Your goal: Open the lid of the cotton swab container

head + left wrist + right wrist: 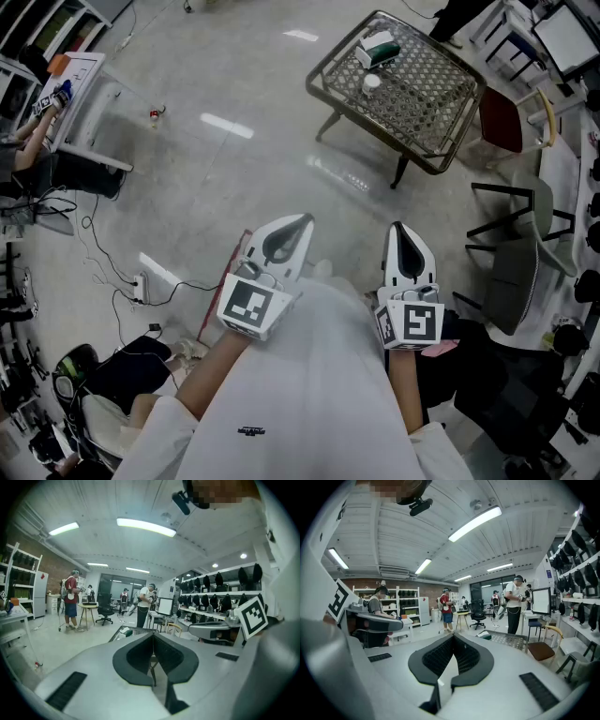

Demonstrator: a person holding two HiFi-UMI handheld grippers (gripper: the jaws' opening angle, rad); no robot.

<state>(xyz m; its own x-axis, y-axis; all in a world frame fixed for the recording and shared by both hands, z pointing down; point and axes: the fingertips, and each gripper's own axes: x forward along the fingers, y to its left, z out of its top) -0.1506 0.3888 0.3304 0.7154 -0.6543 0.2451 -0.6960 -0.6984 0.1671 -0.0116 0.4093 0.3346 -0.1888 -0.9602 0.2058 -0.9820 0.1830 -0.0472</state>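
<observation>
**Both tongs shut, empty**

You hold the left gripper (298, 223) and the right gripper (401, 232) side by side, close to your body. Each has its jaws pressed together with nothing between them. The cotton swab container (372, 82) sits on the mesh-top table (441, 103), well ahead of both grippers and near a green-and-white box (378, 49).

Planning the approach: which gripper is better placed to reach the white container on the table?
Right, marginally: the white container on the table lies more in line with the right gripper than the left gripper. Both shut, empty.
</observation>
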